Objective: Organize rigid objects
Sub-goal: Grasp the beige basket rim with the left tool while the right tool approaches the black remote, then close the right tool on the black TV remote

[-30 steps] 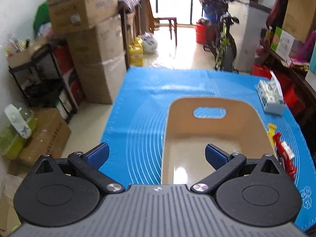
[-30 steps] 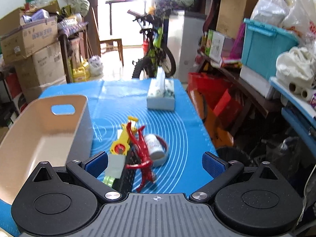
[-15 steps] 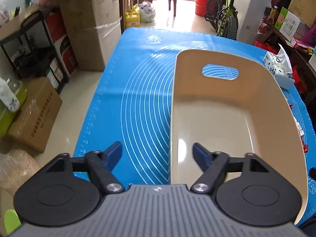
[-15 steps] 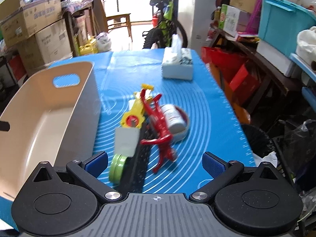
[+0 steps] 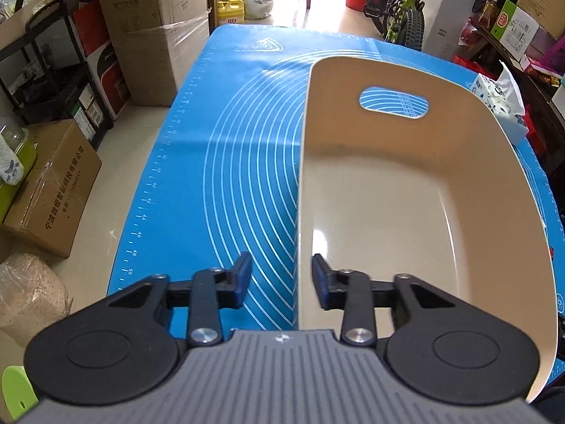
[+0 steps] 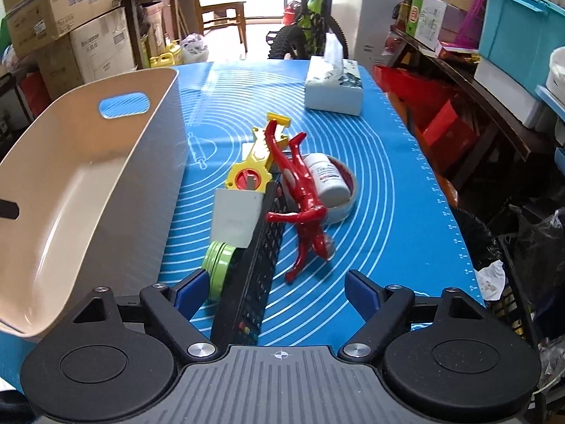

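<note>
A beige bin (image 5: pixel 335 106) with a handle slot stands on the blue mat (image 5: pixel 229 141). My left gripper (image 5: pixel 281 281) straddles the bin's near left wall, one finger outside and one inside. Its jaws are closing, with gaps still showing on both sides of the wall. In the right wrist view the bin (image 6: pixel 148 183) is to the left of a pile: a black remote (image 6: pixel 261 265), a green tin (image 6: pixel 219 265), a white card (image 6: pixel 236 215), a yellow toy (image 6: pixel 254 166), a red figure (image 6: pixel 300 194), a white bottle (image 6: pixel 326 176) and a tape roll (image 6: pixel 348 194). My right gripper (image 6: pixel 275 289) hangs over the remote's near end, jaws closing but wide and touching nothing.
A tissue box (image 6: pixel 333 88) stands at the mat's far right, also seen past the bin as the tissue box (image 5: pixel 501 106). Cardboard boxes (image 5: pixel 155 35) line the floor on the left. A bicycle (image 6: pixel 307 28) stands beyond the table, and shelves with a teal crate (image 6: pixel 519 24) run along the right.
Both grippers came down and tipped toward the table. The left jaws narrowed a lot around the bin's left wall. The right jaws narrowed a little over the remote.
</note>
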Action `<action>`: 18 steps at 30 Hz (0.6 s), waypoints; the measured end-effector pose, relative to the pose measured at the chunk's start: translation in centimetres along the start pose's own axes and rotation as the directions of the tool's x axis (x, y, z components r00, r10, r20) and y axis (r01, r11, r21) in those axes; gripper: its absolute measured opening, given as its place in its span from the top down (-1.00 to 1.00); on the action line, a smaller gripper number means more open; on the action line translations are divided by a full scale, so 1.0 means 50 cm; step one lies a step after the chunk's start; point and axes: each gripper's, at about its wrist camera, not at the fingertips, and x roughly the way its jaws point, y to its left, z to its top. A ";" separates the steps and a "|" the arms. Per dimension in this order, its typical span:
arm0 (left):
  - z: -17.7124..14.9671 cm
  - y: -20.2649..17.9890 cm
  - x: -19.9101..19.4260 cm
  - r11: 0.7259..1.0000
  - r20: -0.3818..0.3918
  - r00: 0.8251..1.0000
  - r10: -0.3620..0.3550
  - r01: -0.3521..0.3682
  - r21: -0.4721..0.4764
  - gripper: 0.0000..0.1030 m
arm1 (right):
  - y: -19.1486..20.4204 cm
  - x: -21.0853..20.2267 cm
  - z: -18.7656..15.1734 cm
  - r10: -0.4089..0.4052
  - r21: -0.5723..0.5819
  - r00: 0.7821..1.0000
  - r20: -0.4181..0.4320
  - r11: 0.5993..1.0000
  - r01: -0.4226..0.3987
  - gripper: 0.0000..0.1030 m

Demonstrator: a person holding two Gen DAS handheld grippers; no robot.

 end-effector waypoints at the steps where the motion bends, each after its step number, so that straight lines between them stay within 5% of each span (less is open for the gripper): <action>1: -0.001 -0.002 0.002 1.000 -0.006 1.000 -0.002 0.002 0.001 0.61 | 0.004 0.002 -0.001 -0.008 -0.009 1.000 -0.005 1.000 0.007 -0.62; 18: -0.002 -0.001 0.014 1.000 -0.022 1.000 0.003 -0.003 -0.012 0.62 | 0.026 0.045 0.007 -0.038 -0.019 0.998 -0.052 0.999 0.037 -0.42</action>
